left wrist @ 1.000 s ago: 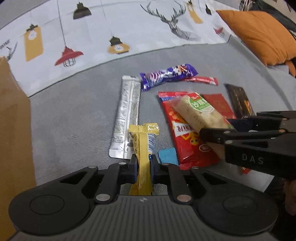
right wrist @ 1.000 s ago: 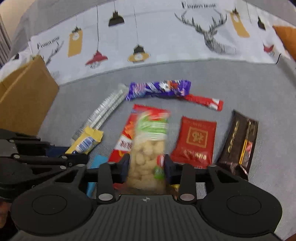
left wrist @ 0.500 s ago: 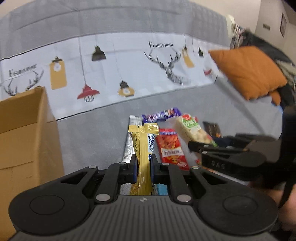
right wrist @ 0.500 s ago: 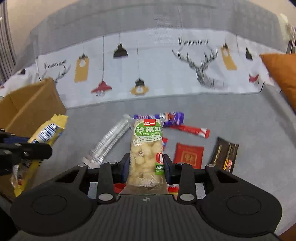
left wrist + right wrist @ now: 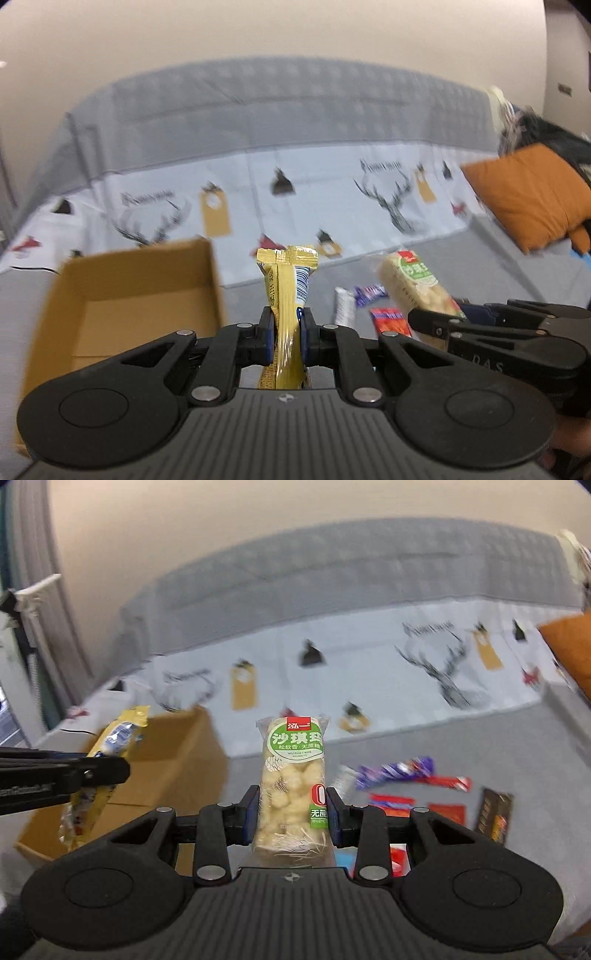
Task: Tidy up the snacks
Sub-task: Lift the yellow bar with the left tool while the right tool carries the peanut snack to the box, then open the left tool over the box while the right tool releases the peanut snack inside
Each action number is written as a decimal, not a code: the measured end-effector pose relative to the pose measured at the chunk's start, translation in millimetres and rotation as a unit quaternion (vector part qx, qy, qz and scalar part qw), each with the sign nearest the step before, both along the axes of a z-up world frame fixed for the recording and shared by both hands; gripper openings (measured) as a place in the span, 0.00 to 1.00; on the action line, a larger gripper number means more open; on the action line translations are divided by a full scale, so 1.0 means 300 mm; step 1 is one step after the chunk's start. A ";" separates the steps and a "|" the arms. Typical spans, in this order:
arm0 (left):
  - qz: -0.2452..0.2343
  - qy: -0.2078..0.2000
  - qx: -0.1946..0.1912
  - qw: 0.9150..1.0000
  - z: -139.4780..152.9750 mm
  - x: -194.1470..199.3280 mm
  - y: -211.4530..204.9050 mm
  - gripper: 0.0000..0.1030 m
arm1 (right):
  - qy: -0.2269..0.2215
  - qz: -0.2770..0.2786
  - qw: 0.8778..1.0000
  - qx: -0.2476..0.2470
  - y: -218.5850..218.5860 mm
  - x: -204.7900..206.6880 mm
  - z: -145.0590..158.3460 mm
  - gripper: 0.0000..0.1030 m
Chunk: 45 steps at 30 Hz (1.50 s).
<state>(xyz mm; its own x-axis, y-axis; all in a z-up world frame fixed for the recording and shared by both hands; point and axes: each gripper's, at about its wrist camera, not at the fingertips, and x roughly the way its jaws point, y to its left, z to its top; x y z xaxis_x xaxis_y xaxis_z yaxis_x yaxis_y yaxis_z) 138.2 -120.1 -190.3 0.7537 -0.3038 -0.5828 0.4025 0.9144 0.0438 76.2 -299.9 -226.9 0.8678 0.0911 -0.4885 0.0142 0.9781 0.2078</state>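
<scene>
Above the grey sofa seat, you hold two snacks aloft. Your left gripper (image 5: 286, 334) has its jaws closed tight on a yellow wrapped bar (image 5: 286, 291), which stands upright with its crimped top at 12 o'clock. Your right gripper (image 5: 291, 814) has its jaws clamped on a clear packet of pale puffed cake with a green label (image 5: 293, 775), also upright.

From the left wrist view, an open cardboard box (image 5: 147, 273) sits at 10 o'clock of the yellow bar, its inside bare where visible. The right gripper with its packet shows at 3 o'clock. From the right wrist view, the box lies at 9 o'clock, behind the left gripper and its bar.

Loose snacks lie on the seat at 2 to 3 o'clock of the right gripper: a purple wrapper (image 5: 393, 771), a thin red stick (image 5: 445, 782) just beside it, a red sachet (image 5: 447, 813), a dark brown packet (image 5: 495, 816) farthest right, and a silver pouch (image 5: 345, 775), blurred. A deer-print cloth (image 5: 369, 679) drapes the sofa back, and an orange cushion (image 5: 532, 203) rests at the far right.
</scene>
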 end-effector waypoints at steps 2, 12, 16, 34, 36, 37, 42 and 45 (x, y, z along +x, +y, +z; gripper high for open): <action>0.017 -0.012 -0.012 1.000 0.057 -0.017 0.059 0.14 | -0.011 0.017 1.000 -0.003 0.059 -0.003 0.067 0.37; 0.063 -0.082 -0.101 0.990 0.307 -0.113 0.358 0.14 | -0.075 0.107 0.991 -0.029 0.388 -0.023 0.409 0.37; 0.073 -0.089 -0.109 0.987 0.318 -0.133 0.464 0.14 | -0.075 0.132 0.987 -0.045 0.482 -0.034 0.463 0.37; 0.133 0.002 -0.097 0.986 -0.043 0.173 0.693 0.14 | 0.015 0.152 0.983 -0.102 0.727 0.250 0.205 0.37; 0.139 0.018 -0.086 0.986 -0.103 0.217 0.696 0.14 | 0.036 0.149 0.983 -0.105 0.730 0.291 0.147 0.37; 0.139 0.026 -0.088 0.986 -0.133 0.237 0.699 0.14 | 0.045 0.150 0.982 -0.106 0.731 0.309 0.121 0.37; 0.149 0.074 -0.078 0.983 -0.265 0.324 0.698 0.14 | 0.096 0.144 0.979 -0.106 0.742 0.403 -0.012 0.37; 0.147 0.100 -0.057 0.982 -0.329 0.348 0.677 0.14 | 0.122 0.150 0.975 -0.107 0.757 0.442 -0.077 0.37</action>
<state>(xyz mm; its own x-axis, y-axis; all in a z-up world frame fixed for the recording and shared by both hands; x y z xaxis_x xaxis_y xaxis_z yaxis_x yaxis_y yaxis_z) 242.6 83.1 -289.0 0.6927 -0.1622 -0.7028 0.1099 0.9867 -0.1194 208.7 -72.9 -250.1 0.6736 0.1972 -0.7123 -0.2566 0.9662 0.0248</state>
